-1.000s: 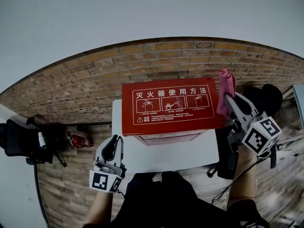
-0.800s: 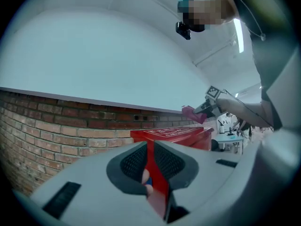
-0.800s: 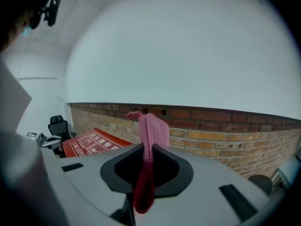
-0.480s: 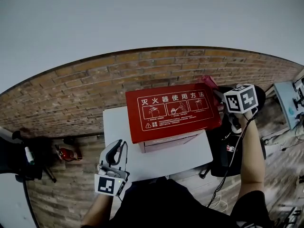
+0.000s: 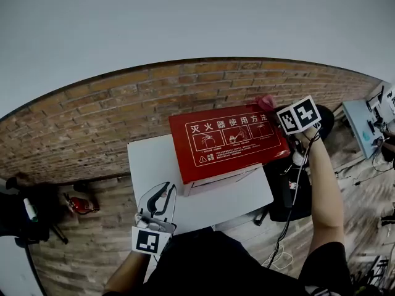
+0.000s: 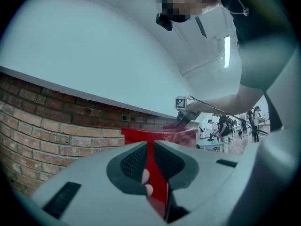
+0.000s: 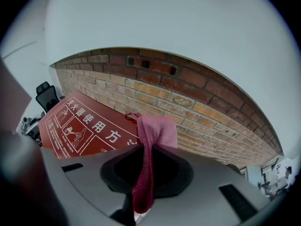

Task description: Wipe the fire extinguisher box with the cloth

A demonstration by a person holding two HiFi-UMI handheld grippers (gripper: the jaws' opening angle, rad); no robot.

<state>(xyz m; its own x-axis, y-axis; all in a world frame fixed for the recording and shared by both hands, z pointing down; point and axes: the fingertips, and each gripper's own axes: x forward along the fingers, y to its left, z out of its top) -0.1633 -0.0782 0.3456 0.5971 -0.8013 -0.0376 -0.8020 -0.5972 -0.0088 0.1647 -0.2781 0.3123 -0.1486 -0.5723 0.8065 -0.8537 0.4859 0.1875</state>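
Your right gripper (image 5: 281,111) has swung from beside the box's right end, where it held the cloth up a second ago, round to the box's far right corner and tipped downward, while your left gripper (image 5: 162,196) has hardly shifted from its place off the box's near left corner. In the right gripper view the jaws are clenched on the cloth (image 7: 157,131), which runs as a pink fold through the gap with its free end flopping forward over the box (image 7: 80,131); from the head view the cloth (image 5: 266,102) sits right at that far right corner, though I cannot tell whether it touches the lid yet. You probably hold it pinched with a loose end so there is fabric to drag across the panel. Your left jaws stand a little apart with nothing gripped; the red you see through their gap is the box beyond them, and that hand looks parked close by, perhaps to steady the box once wiping starts. The box (image 5: 228,142) lies on the white surface (image 5: 154,165) against the brick wall, printed face up. Its long axis runs left to right across you, the right end angled slightly away, so a stroke from that corner toward the left end would follow its length.
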